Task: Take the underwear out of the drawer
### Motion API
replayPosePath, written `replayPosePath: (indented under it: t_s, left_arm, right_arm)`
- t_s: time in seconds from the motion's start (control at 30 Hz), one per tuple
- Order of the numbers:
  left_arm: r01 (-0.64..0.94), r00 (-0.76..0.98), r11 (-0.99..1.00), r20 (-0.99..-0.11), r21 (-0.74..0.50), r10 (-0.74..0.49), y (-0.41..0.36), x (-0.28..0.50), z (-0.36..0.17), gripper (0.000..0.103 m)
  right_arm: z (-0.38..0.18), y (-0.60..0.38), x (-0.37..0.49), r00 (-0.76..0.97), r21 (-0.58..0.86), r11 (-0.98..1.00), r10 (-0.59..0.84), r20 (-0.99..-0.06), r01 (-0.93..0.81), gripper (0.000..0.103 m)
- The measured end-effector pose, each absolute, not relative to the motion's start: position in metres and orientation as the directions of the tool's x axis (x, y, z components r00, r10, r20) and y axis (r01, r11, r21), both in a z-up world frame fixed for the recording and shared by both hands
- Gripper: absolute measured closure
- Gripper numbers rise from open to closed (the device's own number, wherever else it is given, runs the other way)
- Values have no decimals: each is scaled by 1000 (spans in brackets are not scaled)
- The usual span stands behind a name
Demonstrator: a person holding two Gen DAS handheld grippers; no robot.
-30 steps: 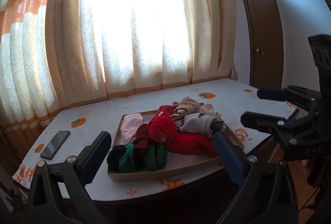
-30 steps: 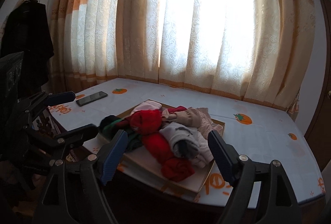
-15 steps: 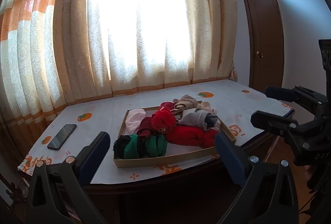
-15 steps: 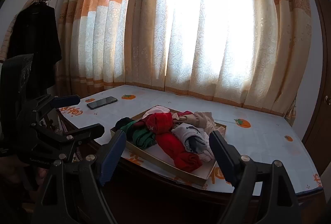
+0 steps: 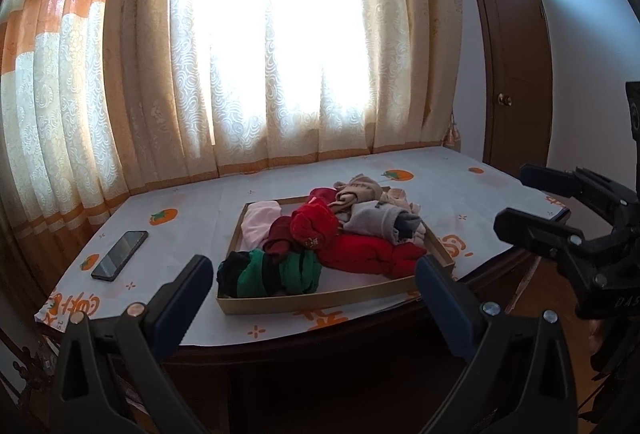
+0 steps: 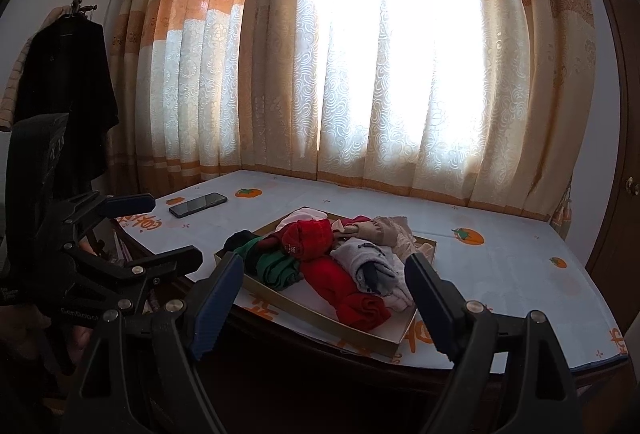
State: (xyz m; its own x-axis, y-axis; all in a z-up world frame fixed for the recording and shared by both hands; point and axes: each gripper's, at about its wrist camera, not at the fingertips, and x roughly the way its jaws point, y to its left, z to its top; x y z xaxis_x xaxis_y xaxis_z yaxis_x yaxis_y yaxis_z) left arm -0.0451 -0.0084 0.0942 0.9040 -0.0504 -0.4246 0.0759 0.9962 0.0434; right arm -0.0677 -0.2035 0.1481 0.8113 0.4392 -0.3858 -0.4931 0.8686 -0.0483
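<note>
"GenRobot" on left gripper (image 6: 168, 230) body, "DAS" partly legible on right gripper (image 5: 524, 201) body

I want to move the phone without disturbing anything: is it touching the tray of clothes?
Apart. The left wrist view shows the phone lying flat, with a wide strip of bare tablecloth between it and the tray.
</note>
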Motion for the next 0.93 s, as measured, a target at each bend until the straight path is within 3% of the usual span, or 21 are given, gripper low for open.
replayPosePath:
  t_s: [0.93]
  left_arm:
    - [86, 903, 996, -424, 36, -63, -8, -43, 90, 1]
  right_arm:
    - [153, -206, -73, 827, -42, 873, 444, -344, -486, 18]
